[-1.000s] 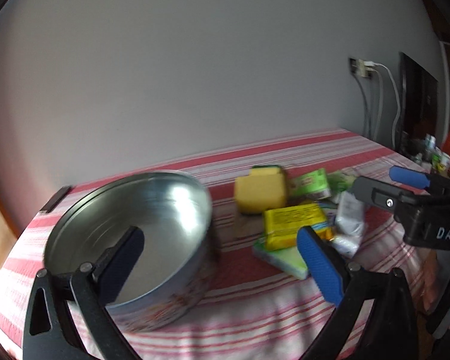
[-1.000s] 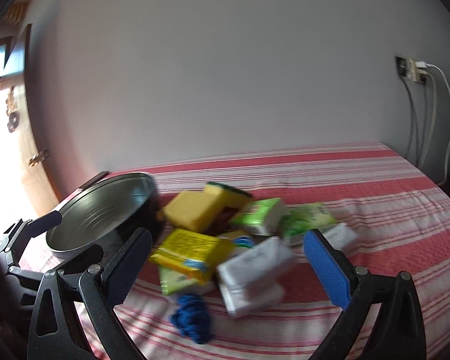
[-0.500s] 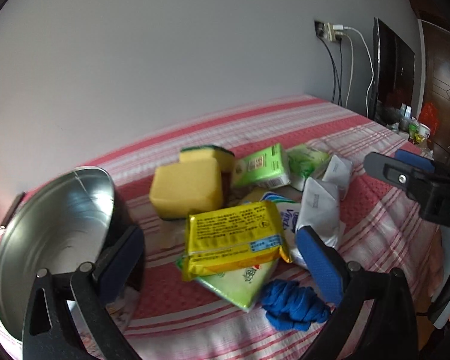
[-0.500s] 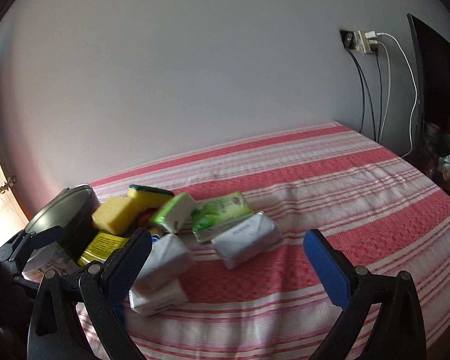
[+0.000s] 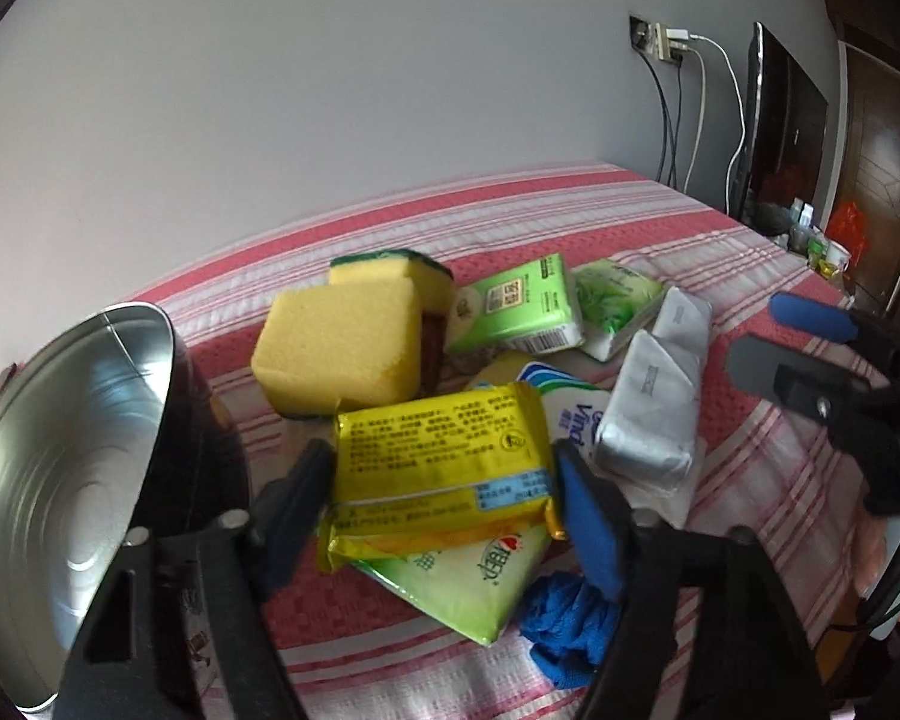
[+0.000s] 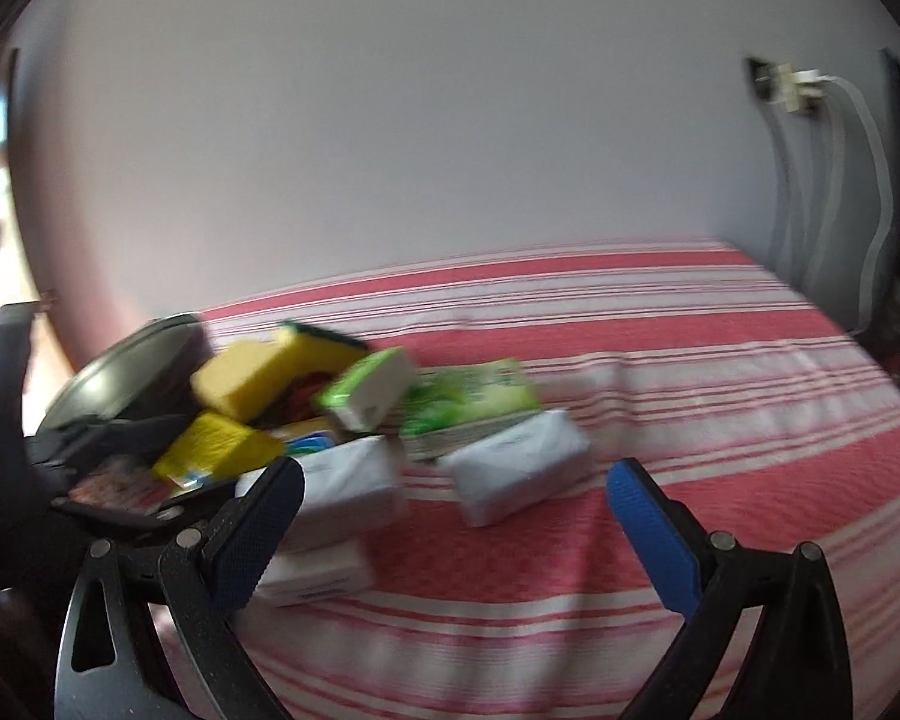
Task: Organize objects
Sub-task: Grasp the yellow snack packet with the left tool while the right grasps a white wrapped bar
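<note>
A pile of packets and sponges lies on the red-striped tablecloth (image 5: pixel 570 210). My left gripper (image 5: pixel 444 504) has its fingers on both sides of the yellow packet (image 5: pixel 444 456) on top of the pile and looks closed on it. Yellow sponges (image 5: pixel 342 348), green tissue packs (image 5: pixel 516 312), white packs (image 5: pixel 648 414) and a blue cloth (image 5: pixel 570 618) surround it. A round metal tin (image 5: pixel 72 480) stands at the left. My right gripper (image 6: pixel 450 528) is open and empty, just in front of the white packs (image 6: pixel 516 468).
The wall runs behind the table, with a socket and hanging cables (image 5: pixel 678 96) at the right. A dark screen (image 5: pixel 780 120) and small items stand beyond the table's right end. The tablecloth (image 6: pixel 720 360) stretches bare to the right of the pile.
My left gripper swung from the tin to the pile and its fingers narrowed onto the yellow packet. My right gripper shifted view back toward the pile and stayed open.
</note>
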A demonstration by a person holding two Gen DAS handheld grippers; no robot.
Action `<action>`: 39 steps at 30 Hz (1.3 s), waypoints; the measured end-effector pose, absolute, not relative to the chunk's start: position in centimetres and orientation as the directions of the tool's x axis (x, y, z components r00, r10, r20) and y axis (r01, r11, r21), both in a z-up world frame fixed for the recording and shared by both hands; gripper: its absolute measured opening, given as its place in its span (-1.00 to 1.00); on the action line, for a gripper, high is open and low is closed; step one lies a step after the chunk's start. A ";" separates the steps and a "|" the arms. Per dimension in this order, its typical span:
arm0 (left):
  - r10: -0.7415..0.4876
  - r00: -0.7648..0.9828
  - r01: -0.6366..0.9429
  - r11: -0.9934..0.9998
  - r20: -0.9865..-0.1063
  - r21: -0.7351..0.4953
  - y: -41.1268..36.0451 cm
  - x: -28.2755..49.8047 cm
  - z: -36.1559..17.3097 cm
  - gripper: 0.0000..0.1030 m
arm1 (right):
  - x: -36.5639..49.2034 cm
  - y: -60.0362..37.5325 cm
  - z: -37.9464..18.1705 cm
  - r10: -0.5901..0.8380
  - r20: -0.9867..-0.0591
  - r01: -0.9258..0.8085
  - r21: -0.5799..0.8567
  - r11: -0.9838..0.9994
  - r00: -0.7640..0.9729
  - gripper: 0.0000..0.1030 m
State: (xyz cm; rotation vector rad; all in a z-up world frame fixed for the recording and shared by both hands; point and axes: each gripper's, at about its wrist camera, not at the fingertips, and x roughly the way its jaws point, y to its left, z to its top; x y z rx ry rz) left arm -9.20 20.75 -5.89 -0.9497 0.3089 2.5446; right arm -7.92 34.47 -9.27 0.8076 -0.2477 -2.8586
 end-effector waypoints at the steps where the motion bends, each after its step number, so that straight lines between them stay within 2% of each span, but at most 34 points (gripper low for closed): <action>1: 0.301 -0.685 -0.447 -0.893 -0.664 0.057 20.6 -9.2 -5.9 0.41 | -8.1 34.2 -9.3 -0.221 -0.505 0.132 0.206 -0.970 -0.834 0.99; 6: 0.302 -0.704 -0.421 -0.906 -0.643 0.036 19.9 -9.1 -5.5 0.39 | -9.2 32.6 -9.7 -0.323 -0.541 0.256 0.197 -0.946 -0.777 0.99; 12: 0.296 -0.759 -0.379 -0.925 -0.580 0.024 18.9 -8.5 -4.7 0.39 | -9.7 31.0 -10.1 -0.341 -0.579 0.312 0.154 -0.938 -0.740 0.99; 17: 0.295 -0.767 -0.358 -0.934 -0.569 -0.002 18.2 -8.6 -4.6 0.39 | -10.2 30.2 -10.2 -0.346 -0.603 0.332 0.140 -0.933 -0.719 0.99; 25: 0.277 -0.787 -0.351 -0.936 -0.552 0.030 18.7 -8.3 -4.5 0.39 | -10.8 30.4 -10.3 -0.345 -0.627 0.330 0.146 -0.933 -0.698 0.97; 27: 0.275 -0.786 -0.348 -0.937 -0.553 0.028 18.7 -8.2 -4.5 0.39 | -11.2 30.1 -10.5 -0.340 -0.639 0.333 0.138 -0.933 -0.690 0.88; 29: 0.278 -0.786 -0.348 -0.937 -0.552 0.025 18.7 -8.2 -4.4 0.39 | -11.6 29.8 -10.8 -0.335 -0.656 0.333 0.134 -0.933 -0.677 0.50; 30: 0.277 -0.787 -0.347 -0.937 -0.552 0.025 18.8 -8.2 -4.4 0.39 | -11.8 29.9 -10.9 -0.338 -0.664 0.333 0.140 -0.932 -0.666 0.45; 39: 0.278 -0.792 -0.342 -0.940 -0.544 0.018 17.9 -8.2 -4.5 0.39 | -11.7 30.3 -10.7 -0.332 -0.646 0.318 0.143 -0.937 -0.688 0.41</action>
